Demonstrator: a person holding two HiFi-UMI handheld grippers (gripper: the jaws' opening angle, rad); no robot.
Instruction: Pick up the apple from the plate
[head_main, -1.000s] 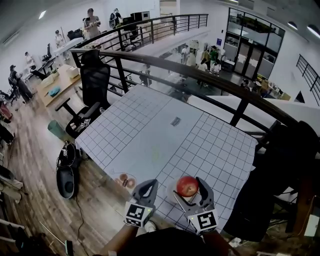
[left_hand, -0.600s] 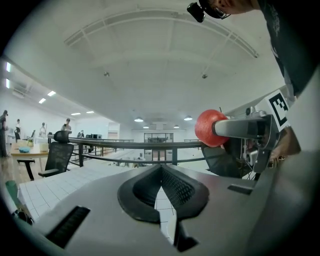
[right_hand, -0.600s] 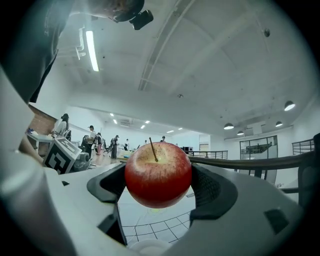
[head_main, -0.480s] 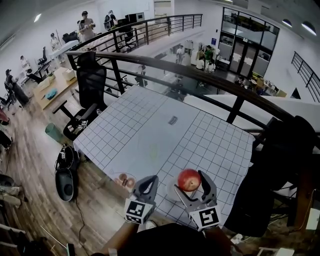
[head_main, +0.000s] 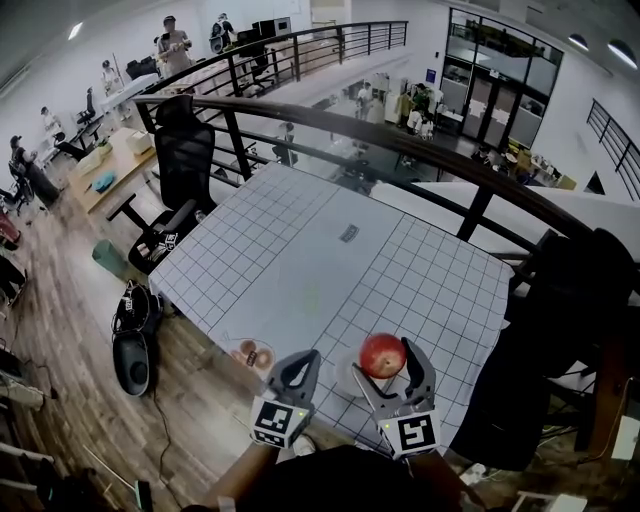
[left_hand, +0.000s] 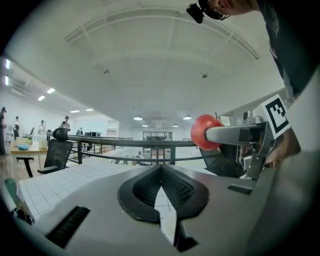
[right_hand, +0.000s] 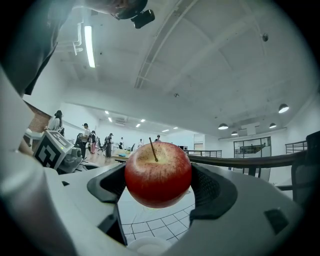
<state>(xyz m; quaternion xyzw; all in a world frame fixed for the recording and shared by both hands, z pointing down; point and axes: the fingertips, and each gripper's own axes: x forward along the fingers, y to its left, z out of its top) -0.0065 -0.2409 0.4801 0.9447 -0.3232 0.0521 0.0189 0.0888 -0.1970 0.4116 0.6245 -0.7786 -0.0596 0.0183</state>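
Red apple (right_hand: 158, 172) sits clamped in the right claw (right_hand: 158, 184), above the plate (right_hand: 142, 248); left claw (left_hand: 161, 172) closed, empty.

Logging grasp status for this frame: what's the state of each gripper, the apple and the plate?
right gripper: shut on the apple.
left gripper: shut, nothing in it.
apple: held in the air, clear of the plate.
plate: empty, on the table.
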